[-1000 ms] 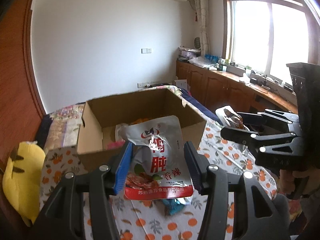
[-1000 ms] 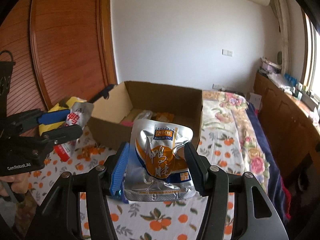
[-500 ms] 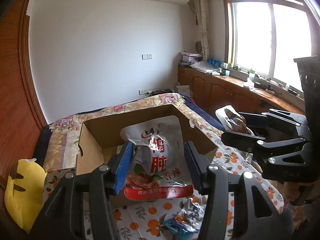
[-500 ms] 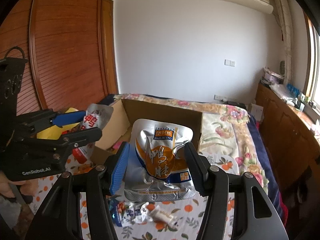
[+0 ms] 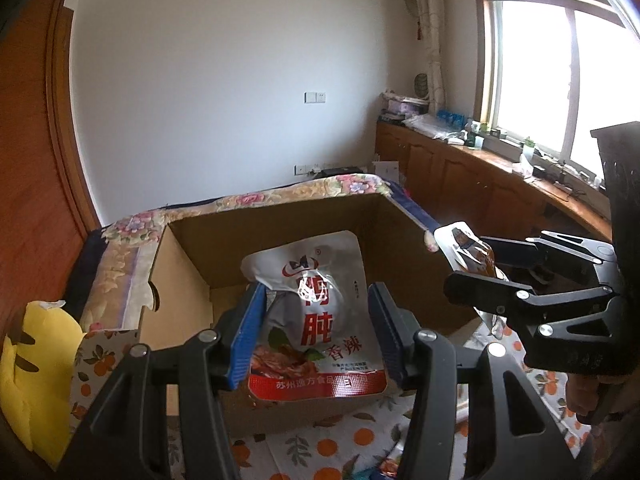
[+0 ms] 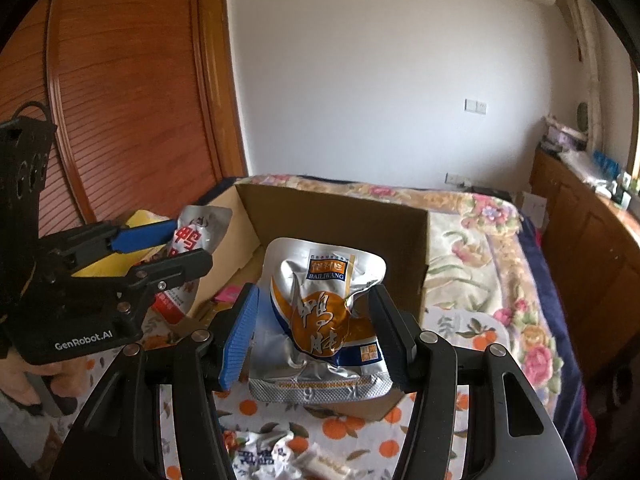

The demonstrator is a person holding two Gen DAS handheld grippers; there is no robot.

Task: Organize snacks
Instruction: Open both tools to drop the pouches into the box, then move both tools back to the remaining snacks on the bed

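1. While both hands hang above the bed, the left gripper (image 5: 316,330) is clamped on a red pouch (image 5: 316,316), its blue pads pressing the sides, and the right gripper (image 6: 314,330) grips an orange pouch (image 6: 320,320) the same way.
2. Each pouch stands upright in its jaws, over the near edge of the box (image 5: 280,224), which sits at twelve o'clock from both grippers. From the left view the right gripper (image 5: 472,276) shows at three o'clock; from the right view the left gripper (image 6: 160,256) shows at nine o'clock.
3. The step in hand looks like carrying two pouches to the box. I'd judge the next move needs each gripper brought forward past the near wall, then the jaws let go so the pouches fall inside.
4. More wrapped snacks (image 6: 280,456) lie on the orange-print cloth (image 6: 348,432) at six o'clock, so the task seems partway done.
5. The held pouches hide most of the box floor; only a pink scrap (image 6: 230,294) shows inside. The loose snacks are blurred and cut off by the frame edge, so I cannot count them.
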